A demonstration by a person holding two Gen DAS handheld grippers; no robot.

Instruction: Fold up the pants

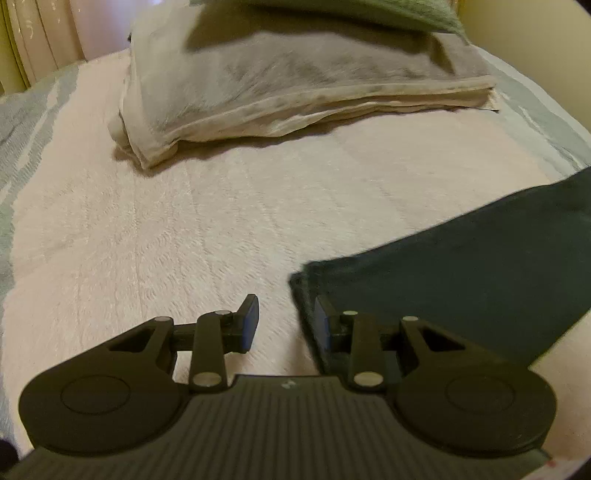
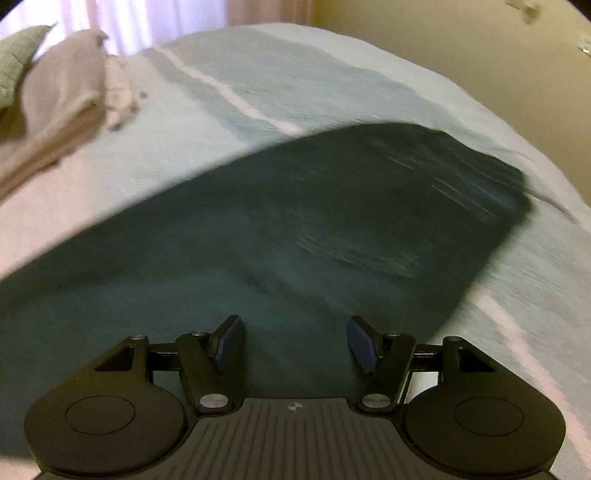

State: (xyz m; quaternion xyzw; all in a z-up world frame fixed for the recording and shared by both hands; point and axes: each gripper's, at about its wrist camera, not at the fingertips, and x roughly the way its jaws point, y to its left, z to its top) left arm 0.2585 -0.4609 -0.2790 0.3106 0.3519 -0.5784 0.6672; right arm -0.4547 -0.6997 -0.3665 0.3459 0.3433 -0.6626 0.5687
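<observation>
Dark teal pants (image 1: 461,266) lie flat on the bed, reaching from the lower middle of the left wrist view out to its right edge. Their near end lies just under the right finger of my left gripper (image 1: 284,321). That gripper's jaws stand apart, with only bedspread showing between the blue pads. In the right wrist view the pants (image 2: 295,221) fill the middle of the picture, blurred, and run to a broad end at the far right. My right gripper (image 2: 295,343) hovers over the fabric with its jaws wide and nothing between them.
A pale pink bedspread (image 1: 166,221) with blue-grey bands covers the bed. A beige pillow (image 1: 288,74) lies at the far end under a green cloth (image 1: 369,11). Curtains hang behind it, and a wall stands beyond the bed's right edge (image 2: 480,92).
</observation>
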